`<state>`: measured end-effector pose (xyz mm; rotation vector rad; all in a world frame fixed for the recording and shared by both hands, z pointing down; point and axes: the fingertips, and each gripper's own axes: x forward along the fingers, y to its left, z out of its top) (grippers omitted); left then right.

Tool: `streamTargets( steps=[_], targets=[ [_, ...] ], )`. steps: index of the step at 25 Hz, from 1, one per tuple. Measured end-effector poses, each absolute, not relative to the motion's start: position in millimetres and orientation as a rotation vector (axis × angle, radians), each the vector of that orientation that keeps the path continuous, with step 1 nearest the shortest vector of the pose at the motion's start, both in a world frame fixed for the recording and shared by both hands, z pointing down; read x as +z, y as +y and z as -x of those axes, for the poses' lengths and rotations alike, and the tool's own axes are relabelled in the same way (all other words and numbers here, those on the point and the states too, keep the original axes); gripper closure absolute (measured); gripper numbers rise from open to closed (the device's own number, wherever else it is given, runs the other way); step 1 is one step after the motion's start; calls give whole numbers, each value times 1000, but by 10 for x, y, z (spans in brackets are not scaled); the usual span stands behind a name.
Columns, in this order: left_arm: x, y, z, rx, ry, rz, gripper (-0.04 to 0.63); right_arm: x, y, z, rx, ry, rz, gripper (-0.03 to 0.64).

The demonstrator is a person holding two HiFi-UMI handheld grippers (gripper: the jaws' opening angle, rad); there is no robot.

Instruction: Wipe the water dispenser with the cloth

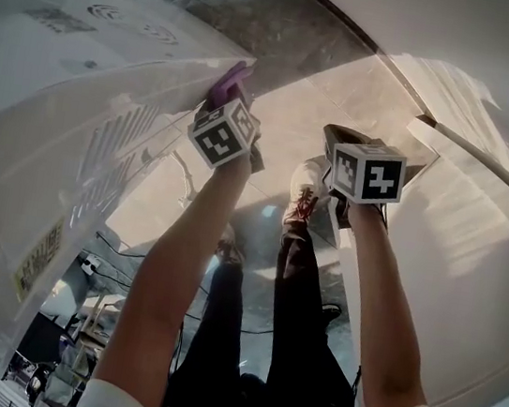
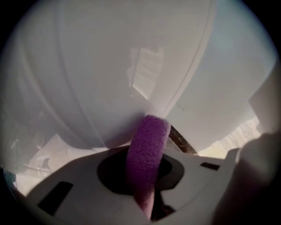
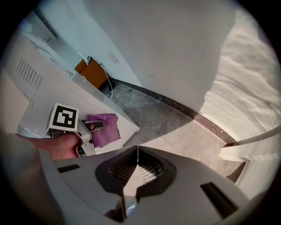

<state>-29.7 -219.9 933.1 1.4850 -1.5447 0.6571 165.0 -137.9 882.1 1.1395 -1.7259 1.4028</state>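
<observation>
Cloth (image 2: 147,162) pinched in left gripper (image 1: 230,99) fingers, seemingly touching water dispenser (image 1: 80,105) edge; right gripper (image 3: 137,154) fingers closed, empty

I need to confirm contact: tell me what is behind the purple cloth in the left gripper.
The water dispenser's white wall stands right behind the cloth, whose folded end seems to touch it. The patch under that fold is covered and cannot be seen.

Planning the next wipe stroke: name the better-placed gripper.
Left. The left gripper is shut on the purple cloth against the white water dispenser; the right gripper is shut and empty.
</observation>
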Motion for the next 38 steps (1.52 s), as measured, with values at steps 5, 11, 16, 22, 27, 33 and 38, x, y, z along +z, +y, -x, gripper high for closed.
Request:
streamTargets(
  steps=[5, 11, 16, 22, 27, 33, 38],
  targets=[
    [9394, -1988, 531, 622, -1568, -1386, 541, 8806, -1404, -1554, 1325, -1760, -1120, 601],
    [9541, -1450, 1005, 646, -1599, -1232, 540, 8815, -1293, -1290, 1338, -1762, -1082, 601],
    [9609, -1022, 1422, 739, -1629, -1169, 540, 8860, -1123, -1095, 1333, -1765, -1029, 601],
    [9582, -594, 1673, 911, -1552, -1212, 540, 8836, -849, -866, 1295, -1757, -997, 601],
    [9482, -289, 1574, 1010, -1439, -1310, 540, 8865, -473, -786, 1322, -1655, -1007, 601],
    [9106, -75, 1522, 1020, -1390, -1423, 540, 8606, -74, -649, 1340, -1609, -1081, 601],
    [8519, 127, 1576, 984, -1364, -1510, 540, 8061, 281, -495, 1280, -1616, -1100, 601]
  ],
)
